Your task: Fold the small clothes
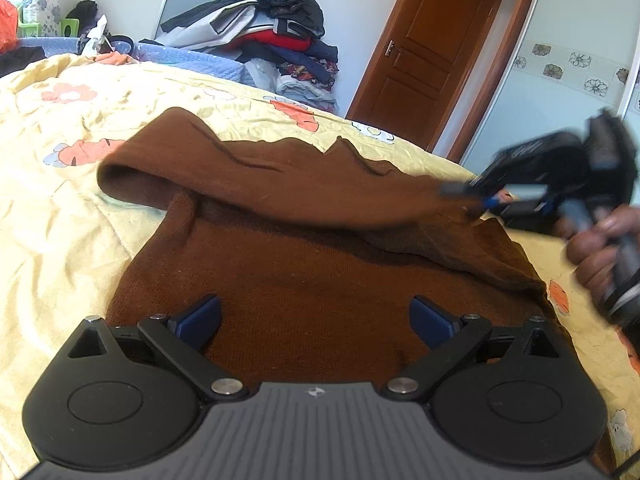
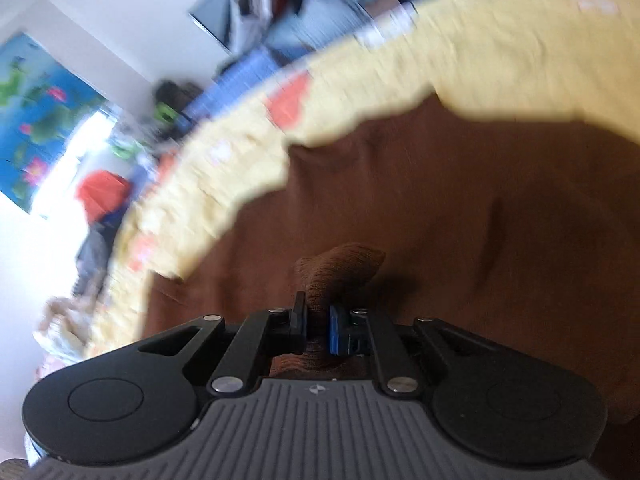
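- Left wrist view: my left gripper (image 1: 316,322) hangs spread wide with nothing between its blue pads, low over the near part of the brown sweater (image 1: 304,280). I judge it is kept free and close so it can pin or catch the hem once the fold comes across.
- In the same view, at about 3 o'clock, my right gripper (image 1: 486,198) has pinched the sweater's edge; a band of brown cloth stretches from it toward 9 o'clock, draped over the flat body. That reads to me as a sleeve or side being carried over (the tool is blurred, so I take the grip from the other camera). A hand (image 1: 596,256) wraps its handle.
- The sweater lies on a yellow bedspread (image 1: 60,216) with orange flowers, rumpled and soft. Beyond it, at 12 o'clock, a pile of clothes (image 1: 272,28) leans by the wall, and a wooden door (image 1: 424,48) stands at 1 o'clock.
- Right wrist view: the right gripper's jaws are clenched on a bunched nub of the brown knit, which pokes up just past them. The sweater fills the lower right; the bedspread curves from 9 to 1 o'clock. The room behind is smeared with blur, and I can tell only a bright window area with a blue flowered curtain (image 2: 36,120) at 9 o'clock.
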`<state>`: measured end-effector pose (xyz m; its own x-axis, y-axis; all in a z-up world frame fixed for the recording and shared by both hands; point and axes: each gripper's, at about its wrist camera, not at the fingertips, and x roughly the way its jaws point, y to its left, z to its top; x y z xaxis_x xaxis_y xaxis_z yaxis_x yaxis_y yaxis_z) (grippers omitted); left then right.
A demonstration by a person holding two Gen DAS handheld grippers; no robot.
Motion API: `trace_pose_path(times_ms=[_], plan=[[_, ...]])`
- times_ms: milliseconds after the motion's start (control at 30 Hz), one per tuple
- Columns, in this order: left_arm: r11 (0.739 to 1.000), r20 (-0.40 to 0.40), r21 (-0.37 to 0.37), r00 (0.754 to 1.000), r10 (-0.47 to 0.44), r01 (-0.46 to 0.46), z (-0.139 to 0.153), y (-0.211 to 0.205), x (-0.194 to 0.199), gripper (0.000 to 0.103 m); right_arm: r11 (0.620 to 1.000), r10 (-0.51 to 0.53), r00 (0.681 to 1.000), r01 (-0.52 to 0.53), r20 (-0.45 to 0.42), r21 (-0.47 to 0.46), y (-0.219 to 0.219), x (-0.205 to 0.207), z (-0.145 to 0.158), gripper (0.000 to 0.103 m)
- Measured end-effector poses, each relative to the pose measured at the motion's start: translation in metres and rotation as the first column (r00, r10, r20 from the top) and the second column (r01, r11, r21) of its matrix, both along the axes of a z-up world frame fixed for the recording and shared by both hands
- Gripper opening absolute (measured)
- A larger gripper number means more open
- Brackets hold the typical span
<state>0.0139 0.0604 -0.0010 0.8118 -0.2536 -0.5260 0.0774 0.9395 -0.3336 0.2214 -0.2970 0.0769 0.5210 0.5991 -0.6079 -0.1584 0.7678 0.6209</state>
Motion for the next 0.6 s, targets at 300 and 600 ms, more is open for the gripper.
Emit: trace_pose_path(times_ms=[300,600], plan=[[1.000,0.000,-0.001,1.000,0.001,-0.001,0.000,0.000,0.000,0.102,0.984,-0.161,0.987,0.163,0.031,-0.078,-0.121,-0.016,0.025,0.017],[0.979,0.032,-0.147,0.989,0.144,-0.138,0.050,0.046,0.021,0.102,0.963,-0.254,0.967,0.252,-0.010,-0.095,-0.136,-0.035,-0.024,0.065]])
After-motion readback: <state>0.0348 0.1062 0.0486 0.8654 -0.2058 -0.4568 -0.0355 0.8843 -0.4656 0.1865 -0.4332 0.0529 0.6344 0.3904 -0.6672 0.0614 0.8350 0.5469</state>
